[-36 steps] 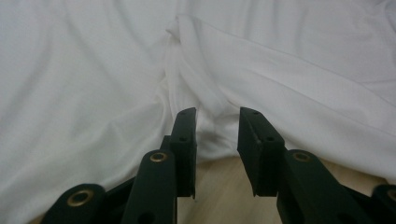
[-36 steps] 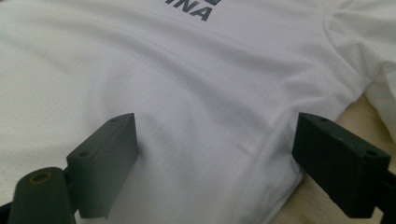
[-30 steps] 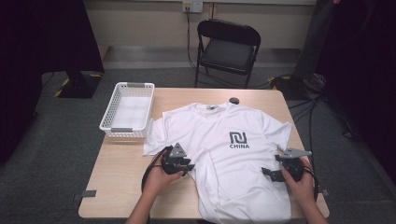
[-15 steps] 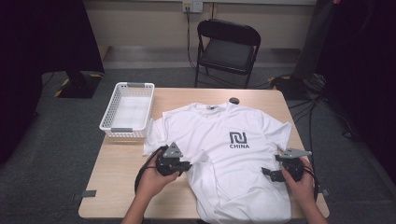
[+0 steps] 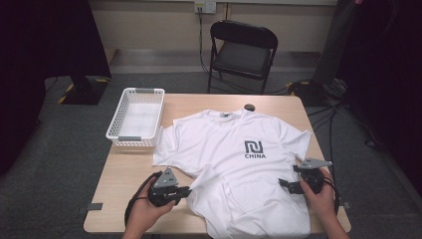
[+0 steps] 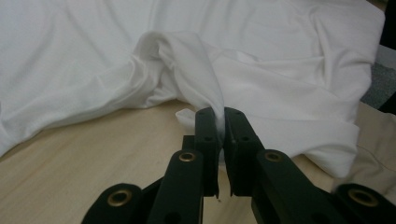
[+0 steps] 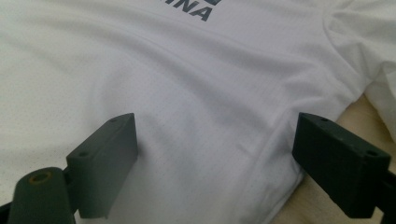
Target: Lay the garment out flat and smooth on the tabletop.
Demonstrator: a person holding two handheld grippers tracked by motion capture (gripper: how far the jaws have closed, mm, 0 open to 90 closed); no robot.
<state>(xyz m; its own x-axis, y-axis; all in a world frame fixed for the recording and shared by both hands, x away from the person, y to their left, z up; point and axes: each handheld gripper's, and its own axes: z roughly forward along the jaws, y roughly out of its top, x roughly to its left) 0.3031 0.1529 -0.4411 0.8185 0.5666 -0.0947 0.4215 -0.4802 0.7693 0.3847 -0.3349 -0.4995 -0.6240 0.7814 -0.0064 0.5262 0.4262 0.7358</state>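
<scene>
A white T-shirt (image 5: 239,164) with a dark "CHINA" logo lies spread, front up, on the wooden table (image 5: 129,169). My left gripper (image 5: 188,190) is at the shirt's lower left side. Its jaws have just been closing and now pinch a raised fold of the white fabric (image 6: 196,79); in the left gripper view the left gripper (image 6: 222,116) has the cloth squeezed between its black pads. My right gripper (image 5: 282,184) rests at the shirt's right side edge, below the sleeve. In the right gripper view the right gripper (image 7: 219,123) stands open, with flat shirt fabric (image 7: 187,70) lying under the gap.
A white plastic basket (image 5: 119,134) stands at the table's far left corner, touching the shirt's left sleeve. A small dark round object (image 5: 249,107) lies by the collar. A black folding chair (image 5: 244,50) stands behind the table. Cables run across the floor at the right.
My left gripper has moved left and toward the near edge, lifting slightly, and the shirt's side edge has been pulled up with it. The right gripper has stayed put.
</scene>
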